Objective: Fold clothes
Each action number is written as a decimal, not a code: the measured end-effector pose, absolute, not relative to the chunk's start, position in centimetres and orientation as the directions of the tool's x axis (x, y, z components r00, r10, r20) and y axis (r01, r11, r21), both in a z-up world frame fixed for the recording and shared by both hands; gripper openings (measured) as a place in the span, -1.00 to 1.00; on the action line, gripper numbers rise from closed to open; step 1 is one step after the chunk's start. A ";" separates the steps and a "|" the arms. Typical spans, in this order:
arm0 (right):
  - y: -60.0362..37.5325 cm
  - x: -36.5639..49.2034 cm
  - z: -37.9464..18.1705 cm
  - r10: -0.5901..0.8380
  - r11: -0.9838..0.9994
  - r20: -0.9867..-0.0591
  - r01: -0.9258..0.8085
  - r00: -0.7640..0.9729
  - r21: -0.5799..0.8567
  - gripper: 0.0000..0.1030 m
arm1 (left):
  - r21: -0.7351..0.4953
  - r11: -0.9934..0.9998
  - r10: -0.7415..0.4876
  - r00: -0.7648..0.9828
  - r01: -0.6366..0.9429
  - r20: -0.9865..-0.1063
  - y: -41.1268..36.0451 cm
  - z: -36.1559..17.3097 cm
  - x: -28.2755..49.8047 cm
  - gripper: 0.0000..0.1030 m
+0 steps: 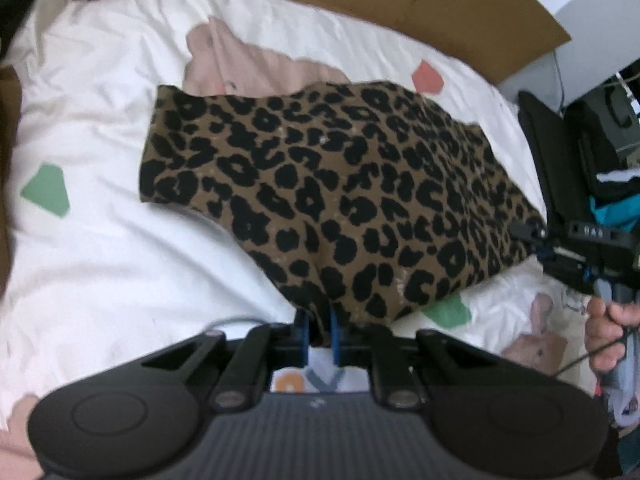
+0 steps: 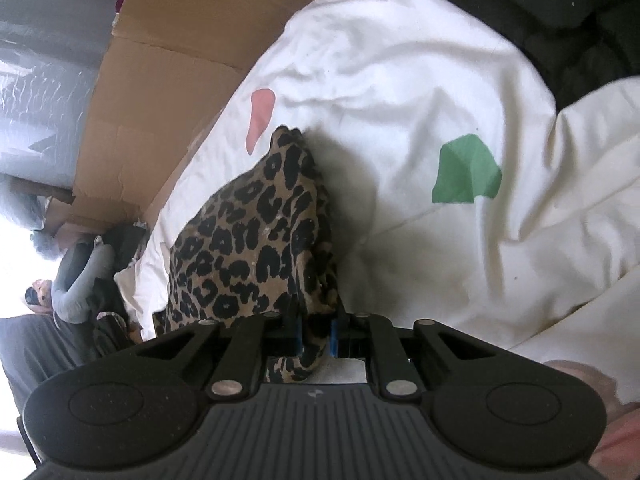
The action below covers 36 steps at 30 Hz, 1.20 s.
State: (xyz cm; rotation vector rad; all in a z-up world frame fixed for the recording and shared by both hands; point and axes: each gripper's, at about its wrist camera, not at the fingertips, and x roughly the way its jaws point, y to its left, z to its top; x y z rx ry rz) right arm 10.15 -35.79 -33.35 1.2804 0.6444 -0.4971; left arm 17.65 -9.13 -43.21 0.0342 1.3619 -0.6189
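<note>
1. Leopard-print garment (image 1: pixel 332 196) is hanging over the white printed sheet (image 1: pixel 100 240) — soft, floppy knit.
2. We're pinching it with both: left gripper (image 1: pixel 319 334) and right gripper (image 2: pixel 316 334), each clamped on an edge.
3. We're guessing corners grip best.

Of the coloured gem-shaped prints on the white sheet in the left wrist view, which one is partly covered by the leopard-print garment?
The green print at the garment's near edge, right of the left gripper. The other green print and the pink one lie uncovered.
</note>
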 end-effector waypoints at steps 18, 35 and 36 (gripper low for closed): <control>-38.1 12.1 -29.3 -0.076 0.400 -0.712 0.676 0.698 0.619 -0.80 | -0.384 0.825 -0.398 -0.056 0.414 -0.916 -12.4 -44.8 16.4 -0.82; -41.7 14.3 -28.5 -0.126 0.474 -0.715 0.675 0.688 0.565 -0.80 | -0.415 0.816 -0.407 -0.112 0.401 -0.907 -16.9 -46.1 13.1 -0.85; -41.9 14.5 -28.6 -0.126 0.478 -0.716 0.675 0.686 0.562 -0.80 | -0.416 0.819 -0.406 -0.114 0.395 -0.907 -17.1 -46.2 13.1 -0.86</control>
